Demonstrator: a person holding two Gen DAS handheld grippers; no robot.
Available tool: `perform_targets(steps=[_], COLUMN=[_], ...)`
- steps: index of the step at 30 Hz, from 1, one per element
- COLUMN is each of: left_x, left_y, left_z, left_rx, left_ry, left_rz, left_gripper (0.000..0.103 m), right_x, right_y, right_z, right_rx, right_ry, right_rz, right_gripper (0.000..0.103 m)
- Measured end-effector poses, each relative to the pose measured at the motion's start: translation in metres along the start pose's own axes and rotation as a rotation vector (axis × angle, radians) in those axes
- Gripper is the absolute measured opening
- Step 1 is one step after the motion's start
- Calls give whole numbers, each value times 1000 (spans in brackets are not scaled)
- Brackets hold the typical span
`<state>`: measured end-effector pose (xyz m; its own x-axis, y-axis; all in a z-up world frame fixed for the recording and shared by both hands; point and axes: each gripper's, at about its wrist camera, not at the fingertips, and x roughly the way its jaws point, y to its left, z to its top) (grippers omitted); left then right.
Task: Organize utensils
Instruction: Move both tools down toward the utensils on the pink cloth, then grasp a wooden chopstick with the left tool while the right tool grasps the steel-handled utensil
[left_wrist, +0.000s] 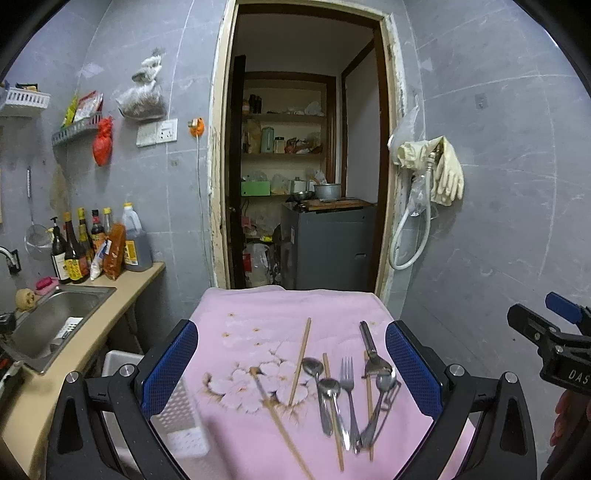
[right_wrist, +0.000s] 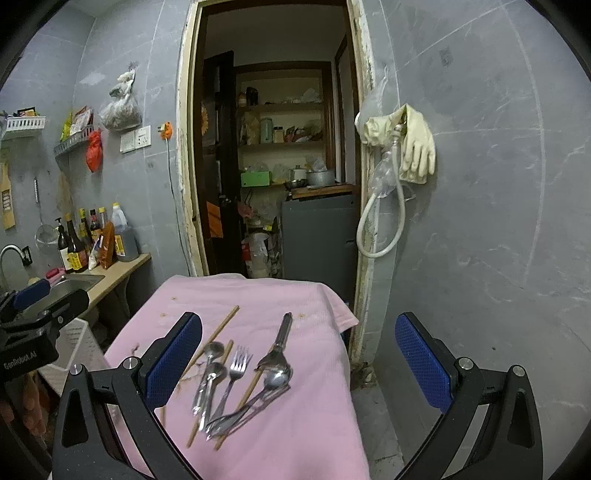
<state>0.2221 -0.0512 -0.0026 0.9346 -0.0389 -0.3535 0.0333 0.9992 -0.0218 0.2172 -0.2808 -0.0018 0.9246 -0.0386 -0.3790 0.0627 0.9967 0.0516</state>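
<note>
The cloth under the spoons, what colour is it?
Pink, with pale flowers printed on it. The cloth shows best in the left wrist view.

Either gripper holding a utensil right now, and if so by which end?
Nothing is held. The left gripper and the right gripper are both open and empty above the pink cloth; the fork, spoons and chopsticks lie loose on it.

My left claw (left_wrist: 291, 369) is black, with blue mesh-textured pads (left_wrist: 170, 365) and silver screws. My right claw (right_wrist: 299, 362) looks the same. White lettering marks both bodies.
</note>
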Motion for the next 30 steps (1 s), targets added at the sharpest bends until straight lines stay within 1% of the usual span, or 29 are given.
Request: perform_targets(steps=[4,7,12,15,19,26,30], left_x=[37,66,115,140,177,233,267], left_y=[-8,-12,-17,-19,-22,-19,-17], left_z=[8,11,12,10,6,-11,-22], left_rx=[-20,-26,-44,-38,-25,-47,-41], left_ry=[22,35,63,72,96,156,229], left_rz=[15,40,83,99,131,143,136], left_gripper=[102,102,102,102,102,102,102], right_x=[44,78,139,170,211,271,304], right_y=[-9,-13,-19,-20,-21,-15,-9], right_z=[4,7,6,4,-4,-28,-42], right_rx=[-9,-16,-18,-20,-18,-5,1], right_ry=[16,32,60,72,97,149,212], right_rz=[14,25,42,52,78,138,186], right_gripper=[102,102,102,102,102,102,102])
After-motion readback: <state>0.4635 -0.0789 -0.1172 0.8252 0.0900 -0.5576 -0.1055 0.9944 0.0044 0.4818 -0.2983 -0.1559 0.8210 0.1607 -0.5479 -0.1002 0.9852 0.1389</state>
